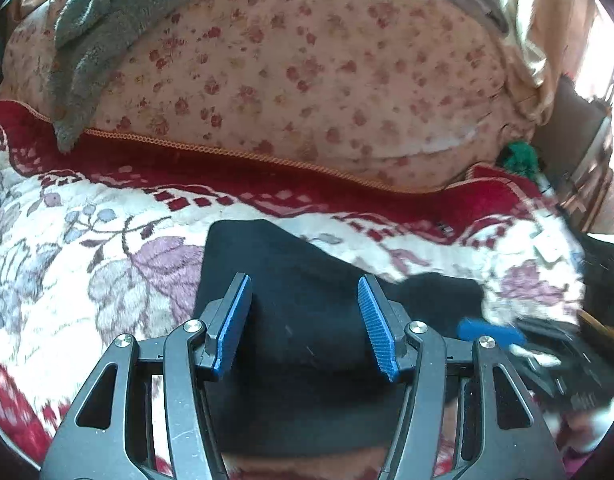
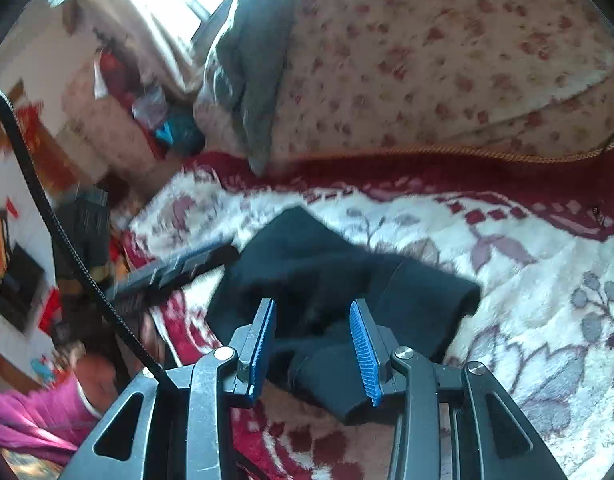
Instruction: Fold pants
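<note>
Black pants [image 1: 307,320] lie bunched on a white-and-red floral blanket [image 1: 87,260], near its front edge. Left gripper [image 1: 305,312] — jaws spread wide, blue pads [image 1: 235,320] either side of the dark cloth, gripping nothing — hovers over the garment. Right gripper [image 2: 313,340] likewise stands with jaws apart above a folded-over part of the pants [image 2: 347,280]; whether its pads touch the cloth cannot be told. Behind the blanket — a cream quilt with red flowers [image 1: 307,80], a grey towel [image 1: 91,40] draped over its left end. In the right wrist view the left gripper [image 2: 179,268] appears blurred at the garment's left edge.
</note>
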### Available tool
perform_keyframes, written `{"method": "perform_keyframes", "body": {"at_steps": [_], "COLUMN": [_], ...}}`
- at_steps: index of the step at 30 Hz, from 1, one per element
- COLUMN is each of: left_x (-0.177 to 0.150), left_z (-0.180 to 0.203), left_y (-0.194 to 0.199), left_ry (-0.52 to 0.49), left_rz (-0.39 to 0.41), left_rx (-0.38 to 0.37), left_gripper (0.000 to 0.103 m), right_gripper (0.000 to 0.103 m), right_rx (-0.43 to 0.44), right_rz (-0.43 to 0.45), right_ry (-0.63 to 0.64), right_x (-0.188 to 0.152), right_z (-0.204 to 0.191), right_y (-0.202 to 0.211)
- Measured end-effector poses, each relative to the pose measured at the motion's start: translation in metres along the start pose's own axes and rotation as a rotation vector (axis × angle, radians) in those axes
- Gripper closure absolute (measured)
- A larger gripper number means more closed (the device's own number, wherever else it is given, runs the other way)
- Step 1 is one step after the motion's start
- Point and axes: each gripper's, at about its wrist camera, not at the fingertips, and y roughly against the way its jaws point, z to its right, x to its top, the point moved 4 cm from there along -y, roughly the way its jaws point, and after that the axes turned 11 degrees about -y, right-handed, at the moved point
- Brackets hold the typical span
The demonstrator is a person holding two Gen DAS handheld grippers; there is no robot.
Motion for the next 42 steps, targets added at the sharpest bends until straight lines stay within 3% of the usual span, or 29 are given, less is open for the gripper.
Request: {"method": "perform_keyframes", "body": {"at_steps": [3,7,9,17,26,33,37,42], "left_x": [0.002,0.0,0.0,-0.006,-0.031,-0.033,-0.031,-0.028], "left_z": [-0.006,-0.02,-0.028,-0.034,-0.022,-0.025,-0.025,-0.031], "left_y": [-0.025,-0.045,-0.051,-0.025,-0.011,-0.011,-0.003,0.009], "left_ry": [-0.034,-0.012,0.013,0.074,0.004,0.03,0.028,0.032], "left_rz": [-0.048,-0.078,-0.089,-0.04,-0.025,-0.037,-0.048,-0.046], "left_rx": [0.078,0.097,0.095,0.057,0.142,0.138,0.137,0.14], "left_gripper": [0.048,0.047,0.047,0.048,0.047,0.047,0.047,0.047], "right_gripper": [0.066,0.066,0.066,0.066,0.066,0.066,0.049,0.048], "right_rx": [-0.027,-0.122,-0.109,-0.07,-0.179,-0.15,-0.119,-0.09], "right_rz": [-0.014,-0.028,-0.023,0.048,0.048,0.072,0.082,0.112], "right_ry": [0.016,0.056,0.041,-0.004,-0.009,-0.053,-0.096,-0.149], "right_x": [-0.011,-0.027,-0.028,-0.007,-0.003,0.004,0.003,0.0], "right_z": [0.001,0.016,0.021,0.015,0.022,0.021,0.02,0.028], "right_y": [-0.01,-0.02,-0.02,0.001,-0.041,-0.033,-0.017,0.007]}}
